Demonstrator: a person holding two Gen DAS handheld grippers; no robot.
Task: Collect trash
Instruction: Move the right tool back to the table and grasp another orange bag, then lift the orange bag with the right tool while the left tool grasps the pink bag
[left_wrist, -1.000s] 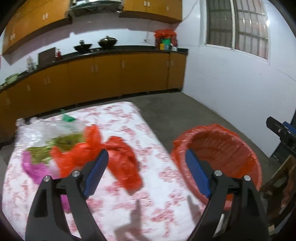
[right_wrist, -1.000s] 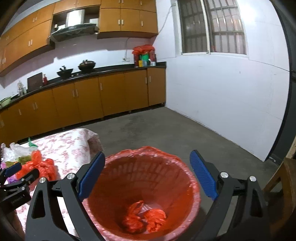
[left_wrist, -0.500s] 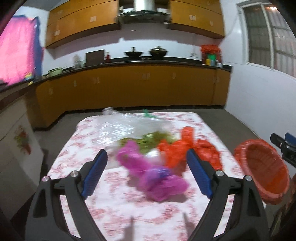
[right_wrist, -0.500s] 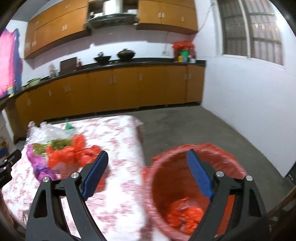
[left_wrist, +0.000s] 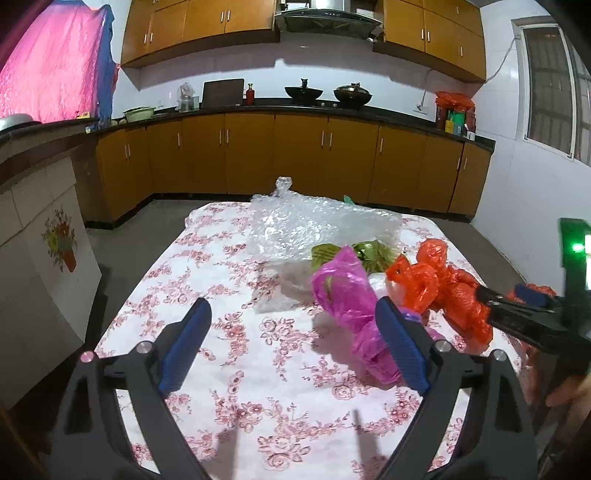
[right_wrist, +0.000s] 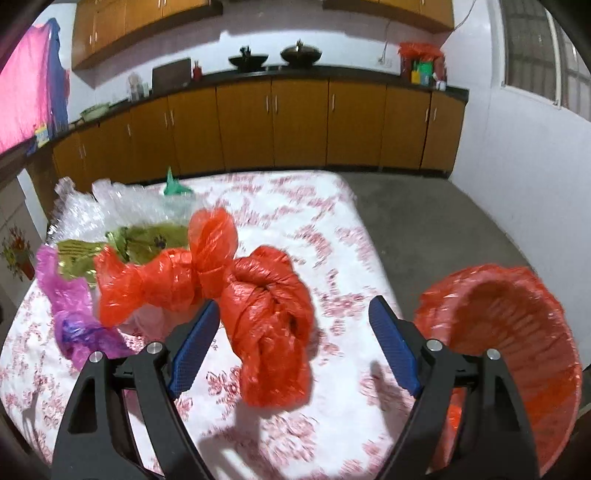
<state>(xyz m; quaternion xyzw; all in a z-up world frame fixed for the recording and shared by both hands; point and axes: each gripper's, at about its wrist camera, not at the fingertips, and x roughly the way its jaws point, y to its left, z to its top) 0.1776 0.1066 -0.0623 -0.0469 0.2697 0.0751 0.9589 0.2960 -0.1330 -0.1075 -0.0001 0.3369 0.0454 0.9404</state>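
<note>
While the left gripper is held open and empty, the magenta bag lies at its right finger, long axis near-far. From the right wrist, the right gripper, open, frames the red bag; bin right. 0.5 s ago neither was framed.

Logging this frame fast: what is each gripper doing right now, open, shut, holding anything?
Left gripper: open, holding nothing, over the table.
Right gripper: open, holding nothing, red bag between its fingers.
</note>
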